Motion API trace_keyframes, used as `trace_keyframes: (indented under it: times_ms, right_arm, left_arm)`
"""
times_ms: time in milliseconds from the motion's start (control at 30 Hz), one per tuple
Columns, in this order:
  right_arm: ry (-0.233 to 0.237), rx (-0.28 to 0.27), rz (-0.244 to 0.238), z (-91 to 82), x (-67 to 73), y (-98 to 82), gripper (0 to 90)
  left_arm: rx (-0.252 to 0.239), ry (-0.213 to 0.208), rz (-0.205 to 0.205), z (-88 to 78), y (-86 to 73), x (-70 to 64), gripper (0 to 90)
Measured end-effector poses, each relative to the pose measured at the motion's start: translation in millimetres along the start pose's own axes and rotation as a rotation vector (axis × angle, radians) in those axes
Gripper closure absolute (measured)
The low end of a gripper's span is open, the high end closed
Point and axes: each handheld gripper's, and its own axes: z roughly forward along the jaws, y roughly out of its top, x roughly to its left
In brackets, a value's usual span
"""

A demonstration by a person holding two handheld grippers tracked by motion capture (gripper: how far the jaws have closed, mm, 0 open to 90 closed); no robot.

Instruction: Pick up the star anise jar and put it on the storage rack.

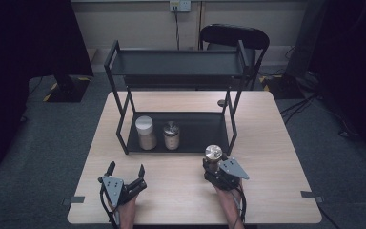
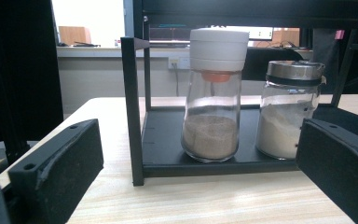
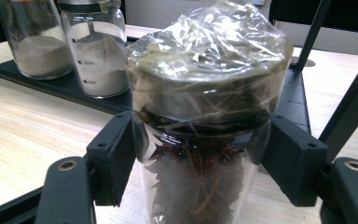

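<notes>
Right claw (image 1: pixel 213 164) clamped on star anise jar (image 3: pixel 205 140), just in front of the black rack (image 1: pixel 124 133), ready for shelving. Left claw (image 1: pixel 125 169) wide open, empty, waiting nearby on desk (image 1: pixel 181 200).

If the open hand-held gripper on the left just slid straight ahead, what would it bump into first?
Probably the black rack's front post or the edge of its bottom shelf. Just behind stands the white-capped jar of brownish powder. The left hand-held gripper is open with nothing between its jaws; depth is hard to judge.

Dim, dark-edged high view; soft close-ups, bright window glare.
</notes>
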Motion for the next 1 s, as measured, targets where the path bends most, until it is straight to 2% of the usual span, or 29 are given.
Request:
trace_keyframes:
  times_ms: [400,1000]
  right_arm:
    - [0.006,0.0,0.012,-0.2,-2.0,0.0,30.9]
    - [-0.009,0.008,0.024,-0.7,-1.5,4.0,31.0]
  left_arm:
    - [0.002,-0.002,-0.001,0.2,0.4,0.4,0.1]
    - [0.003,-0.002,0.0,0.4,0.5,0.3,0.1]
